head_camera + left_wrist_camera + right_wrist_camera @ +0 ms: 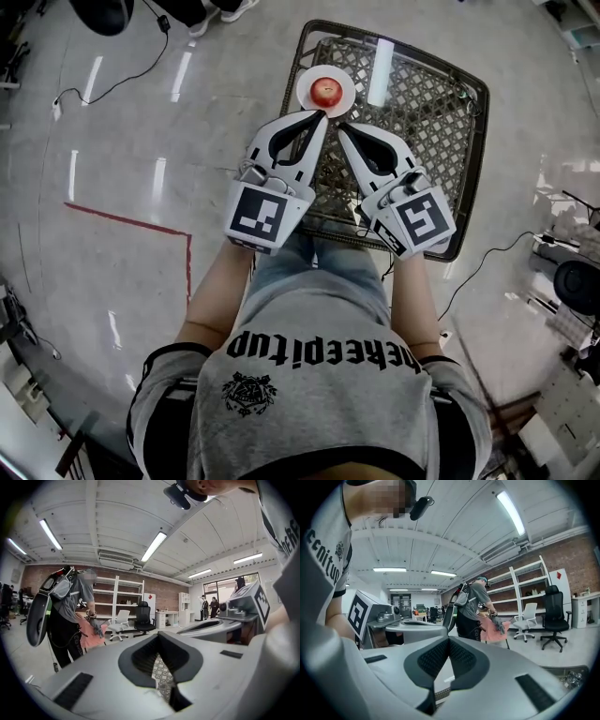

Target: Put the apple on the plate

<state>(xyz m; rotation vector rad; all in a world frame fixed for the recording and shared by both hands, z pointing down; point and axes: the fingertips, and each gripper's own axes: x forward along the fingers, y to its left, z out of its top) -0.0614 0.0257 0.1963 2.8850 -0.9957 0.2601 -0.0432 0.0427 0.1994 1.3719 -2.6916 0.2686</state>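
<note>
A red apple (325, 91) sits on a small white plate (304, 94) at the far left corner of a black wire-mesh table (441, 112). In the head view both grippers are held up side by side over the table's near half, pointing toward the plate. My left gripper (322, 115) is shut and empty, its tips just short of the plate in the picture. My right gripper (341, 127) is beside it, jaws together with nothing between them. Neither gripper view shows the apple. The left gripper (158, 634) and right gripper (449, 638) point out level into the room.
A long white streak (382, 71) lies on the mesh top to the right of the plate. Red tape (122, 220) and cables (112, 84) mark the grey floor on the left. A person with a pink cloth (70, 616), office chairs (143, 618) and shelves stand beyond.
</note>
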